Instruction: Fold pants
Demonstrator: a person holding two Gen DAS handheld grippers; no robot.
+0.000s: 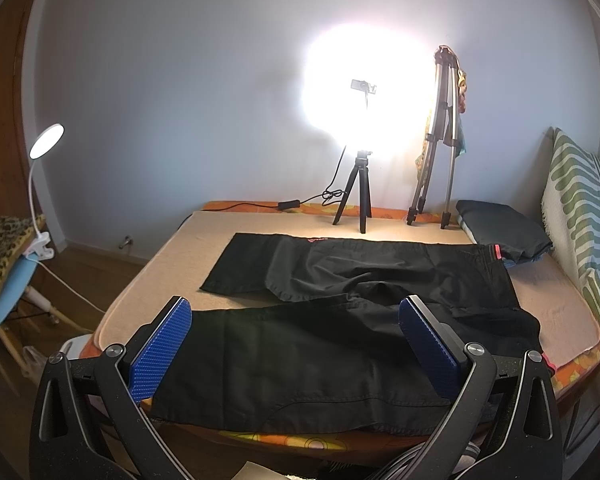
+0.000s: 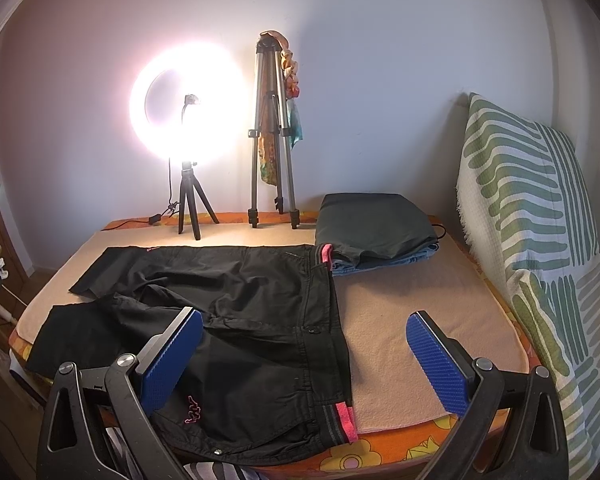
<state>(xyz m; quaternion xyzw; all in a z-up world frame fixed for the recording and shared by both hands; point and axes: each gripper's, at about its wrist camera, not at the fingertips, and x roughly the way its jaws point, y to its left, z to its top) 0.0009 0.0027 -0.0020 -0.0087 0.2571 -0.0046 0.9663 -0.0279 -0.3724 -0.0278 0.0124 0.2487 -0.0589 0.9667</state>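
Blue-padded left tongs [image 1: 296,344] and right tongs [image 2: 304,354] are held spread wide and gripping nothing, poised just above the near leg and waistband of the black pants [image 2: 236,304], which are laid flat on the bed [image 2: 420,320], presumably for a first fold.

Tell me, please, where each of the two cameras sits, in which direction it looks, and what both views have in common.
Left wrist: sits on the left gripper, looking across the bed at the legs of the black pants; its blue fingers show, spread apart.
Right wrist: sits on the right gripper, looking at the pants' waistband; its fingers show, spread apart.
Shared: pants, ring light, silver tripod, folded clothes.
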